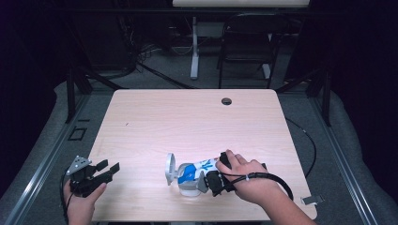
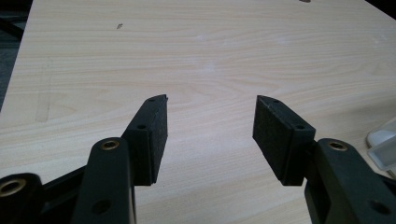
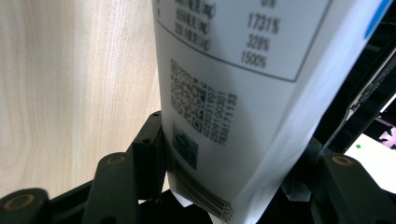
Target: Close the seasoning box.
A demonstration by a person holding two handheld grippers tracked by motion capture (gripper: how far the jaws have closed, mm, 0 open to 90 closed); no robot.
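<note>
The table [image 1: 155, 117] bears a white bottle [image 3: 243, 93] with a blue label, lying between the right gripper [image 1: 212, 180] fingers, which clamp it wide. Left gripper [image 2: 210, 126] gapes empty. The round bottle may slip if the grip loosens.

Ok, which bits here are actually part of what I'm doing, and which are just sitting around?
In the job:
- white pouch with blue label and white cap, lying on the table
- right gripper, closed on the pouch
- left gripper, open, waiting at the table's left edge

Just there:
- black chair behind the table
- small grey clip off the right corner
</note>
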